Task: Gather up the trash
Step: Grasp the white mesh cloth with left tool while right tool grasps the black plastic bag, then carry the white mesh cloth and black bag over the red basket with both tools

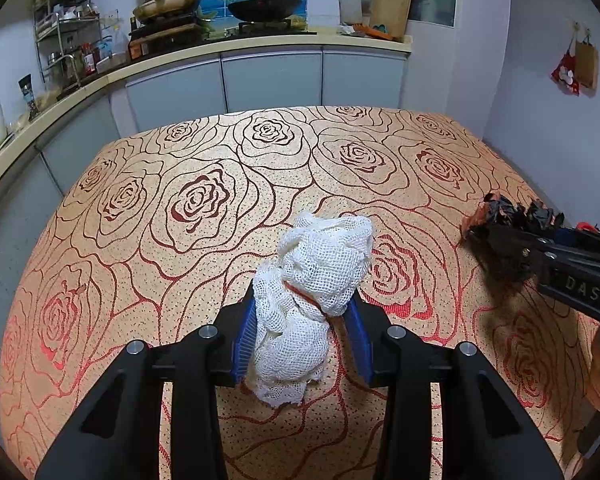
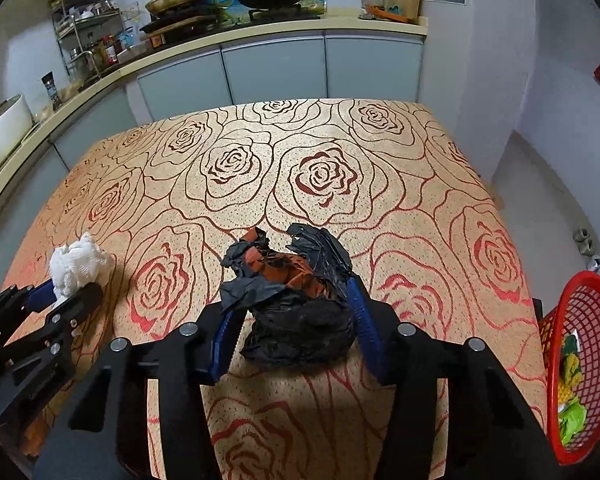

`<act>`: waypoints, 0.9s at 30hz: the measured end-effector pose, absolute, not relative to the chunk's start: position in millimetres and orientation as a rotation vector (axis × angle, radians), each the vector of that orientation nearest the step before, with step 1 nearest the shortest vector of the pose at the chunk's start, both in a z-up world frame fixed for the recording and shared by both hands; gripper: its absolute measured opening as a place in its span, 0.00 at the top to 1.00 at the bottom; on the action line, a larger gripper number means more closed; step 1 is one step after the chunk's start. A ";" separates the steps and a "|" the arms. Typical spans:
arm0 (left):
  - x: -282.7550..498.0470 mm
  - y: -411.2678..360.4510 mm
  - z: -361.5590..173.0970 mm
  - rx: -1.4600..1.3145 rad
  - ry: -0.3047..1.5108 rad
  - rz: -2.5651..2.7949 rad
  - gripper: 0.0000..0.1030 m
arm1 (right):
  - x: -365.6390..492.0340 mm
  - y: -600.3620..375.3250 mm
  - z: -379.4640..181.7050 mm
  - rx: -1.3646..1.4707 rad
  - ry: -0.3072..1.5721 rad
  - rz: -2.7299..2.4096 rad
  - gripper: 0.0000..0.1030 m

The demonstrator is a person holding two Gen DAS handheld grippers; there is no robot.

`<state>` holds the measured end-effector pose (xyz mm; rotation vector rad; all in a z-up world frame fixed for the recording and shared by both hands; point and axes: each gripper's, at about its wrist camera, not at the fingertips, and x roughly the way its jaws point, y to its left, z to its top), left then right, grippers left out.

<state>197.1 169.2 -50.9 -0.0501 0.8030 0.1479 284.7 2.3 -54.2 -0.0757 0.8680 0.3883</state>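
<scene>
Rose-patterned tablecloth [image 1: 260, 168] before grey kitchen cabinets [image 1: 272, 80].

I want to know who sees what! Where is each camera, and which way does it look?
Left wrist: sits on the left gripper, looking down its fingers across the table toward the counter; it is shut on white mesh.
Right wrist: sits on the right gripper, facing the same way; black bag between its fingers, red basket at right.
Shared: table, counter, each other's gripper.
</scene>
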 end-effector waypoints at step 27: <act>191.8 162.2 -45.9 -0.012 0.771 0.158 0.63 | 214.0 -68.8 -27.5 -0.010 0.838 0.353 0.56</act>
